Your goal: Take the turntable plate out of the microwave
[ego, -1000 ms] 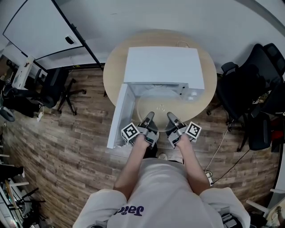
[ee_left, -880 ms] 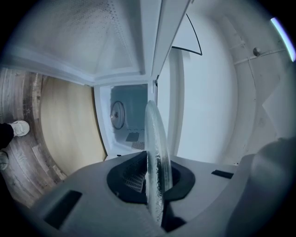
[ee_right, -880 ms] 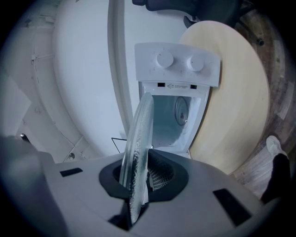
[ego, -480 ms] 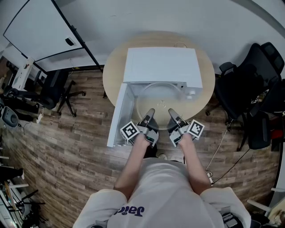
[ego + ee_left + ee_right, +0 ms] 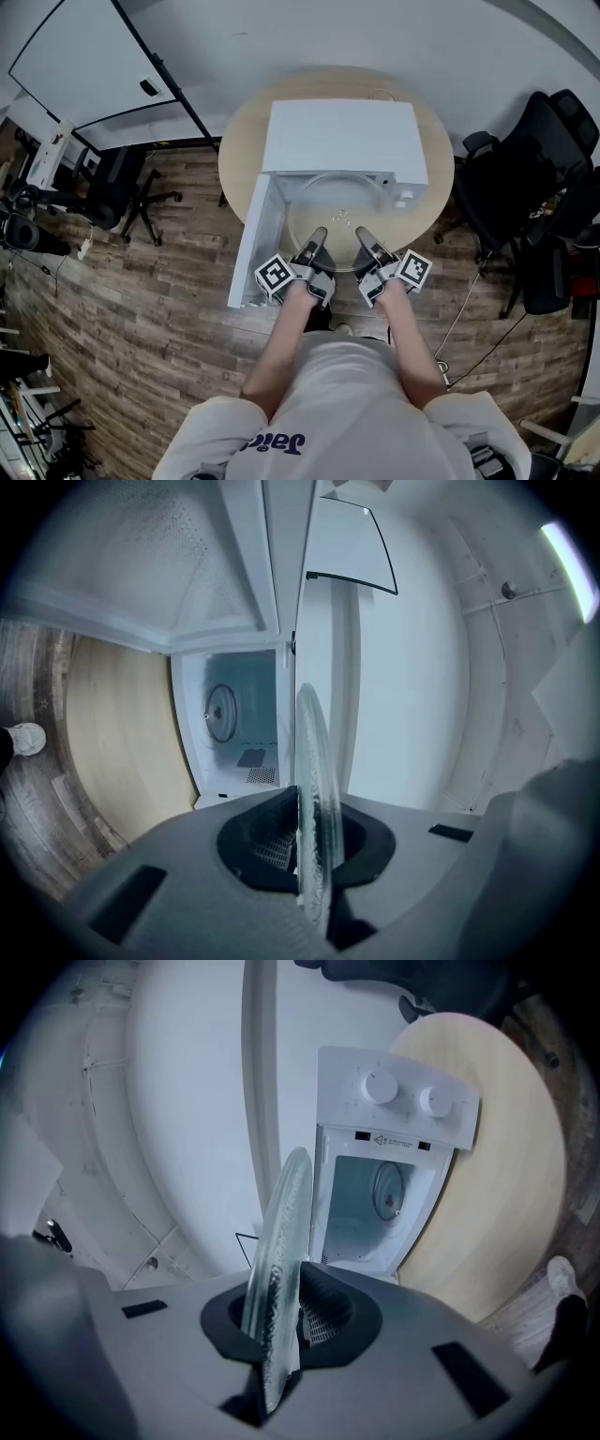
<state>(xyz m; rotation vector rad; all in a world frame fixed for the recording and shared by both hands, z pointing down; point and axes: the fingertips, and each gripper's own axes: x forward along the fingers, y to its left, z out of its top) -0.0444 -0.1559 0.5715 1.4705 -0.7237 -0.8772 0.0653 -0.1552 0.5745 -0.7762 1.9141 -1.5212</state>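
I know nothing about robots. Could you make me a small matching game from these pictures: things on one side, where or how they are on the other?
1. glass plate
2. microwave door
3. round table
4. black chair

A. on the floor at the right
B. swung open
C. under the microwave
D. gripped at its rim by left claw and right claw

Pairs: 1-D, 2-B, 3-C, 4-A

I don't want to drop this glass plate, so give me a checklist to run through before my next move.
1. Left tool shut on the turntable plate rim: ok.
2. Right tool shut on the rim: ok.
3. Plate out of the microwave cavity: ok.
4. Microwave door swung wide, clear of the plate: ok.
5. Enough bare table to set it down: cannot tell.
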